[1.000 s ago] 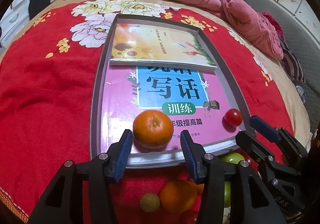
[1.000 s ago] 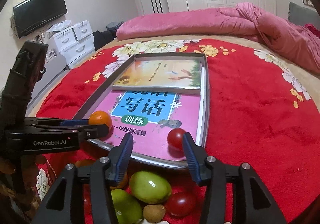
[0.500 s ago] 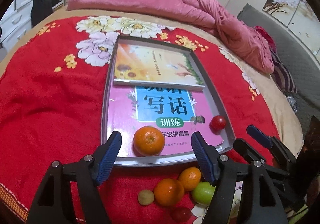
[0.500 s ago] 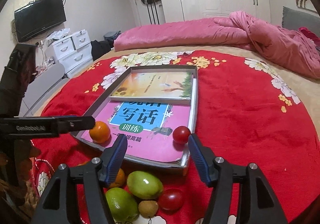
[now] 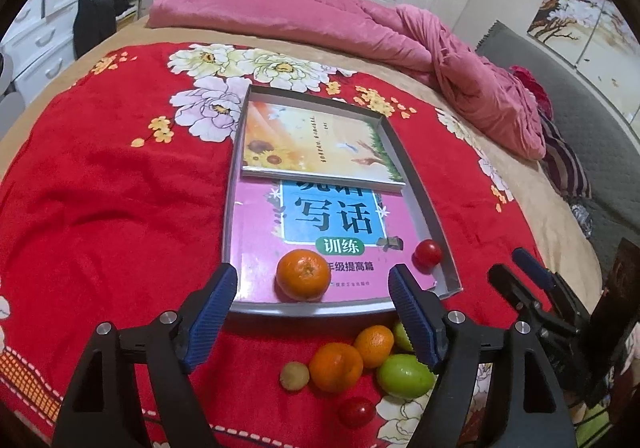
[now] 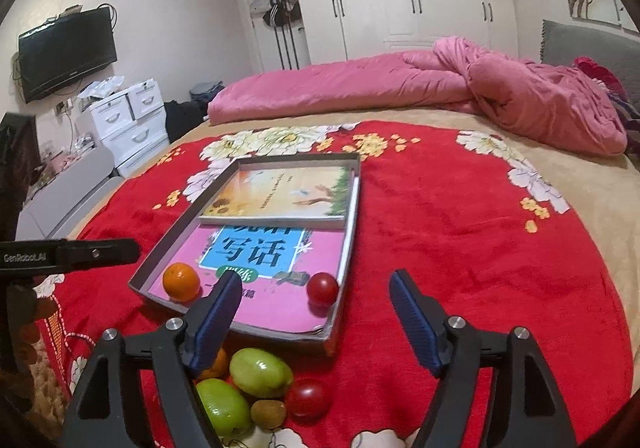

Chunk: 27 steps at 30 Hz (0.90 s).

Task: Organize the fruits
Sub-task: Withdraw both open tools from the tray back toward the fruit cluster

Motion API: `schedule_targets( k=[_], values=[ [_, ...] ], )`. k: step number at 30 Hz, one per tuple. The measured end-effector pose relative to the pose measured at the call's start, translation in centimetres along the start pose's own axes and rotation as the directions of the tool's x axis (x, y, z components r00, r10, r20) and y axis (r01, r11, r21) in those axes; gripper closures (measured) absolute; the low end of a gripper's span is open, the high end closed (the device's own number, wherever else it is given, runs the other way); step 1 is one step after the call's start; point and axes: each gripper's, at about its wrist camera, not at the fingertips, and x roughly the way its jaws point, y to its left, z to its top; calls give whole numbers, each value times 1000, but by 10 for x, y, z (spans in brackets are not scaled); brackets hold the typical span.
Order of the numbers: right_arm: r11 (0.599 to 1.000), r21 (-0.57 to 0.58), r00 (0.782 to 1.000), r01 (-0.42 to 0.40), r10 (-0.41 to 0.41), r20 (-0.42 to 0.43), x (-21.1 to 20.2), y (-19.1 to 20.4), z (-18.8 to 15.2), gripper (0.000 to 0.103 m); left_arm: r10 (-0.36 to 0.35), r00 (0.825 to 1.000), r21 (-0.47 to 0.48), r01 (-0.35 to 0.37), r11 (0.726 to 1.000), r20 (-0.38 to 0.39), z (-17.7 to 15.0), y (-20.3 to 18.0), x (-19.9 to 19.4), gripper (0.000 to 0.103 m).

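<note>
Plush cloth, glossy paper, matt plastic

The blanket (image 5: 100,216) is fuzzy red cloth; the books (image 5: 320,144) have glossy paper covers; the tray (image 5: 430,208) looks like matt grey card or metal; the pads (image 5: 212,308) are ribbed blue plastic; the tomato (image 6: 322,288) shines.

We see our left gripper (image 5: 310,310) low in the frame, jaws opening and empty, an orange (image 5: 303,274) and cherry tomato (image 5: 428,253) resting on the pink book (image 5: 312,244) in the grey tray (image 5: 430,208) at centre, loose fruit pile (image 5: 352,362) on the red blanket (image 5: 100,228) lower centre, our right gripper (image 5: 516,272) at the right edge.
</note>
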Motion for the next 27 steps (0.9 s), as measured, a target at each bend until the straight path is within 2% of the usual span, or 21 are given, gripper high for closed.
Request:
schedule_targets(
  k=[11,27],
  values=[
    [1000,0,1000,25,-25,-5,-11,-6,-3,24,3,1000,27,-2,1000,-12,-13,0,-6,24],
    [998,-53,993,-13,7,-120,-14,8,-28,24,-6,998,84,12,996,-68,-38,-9,-10,24]
  ],
)
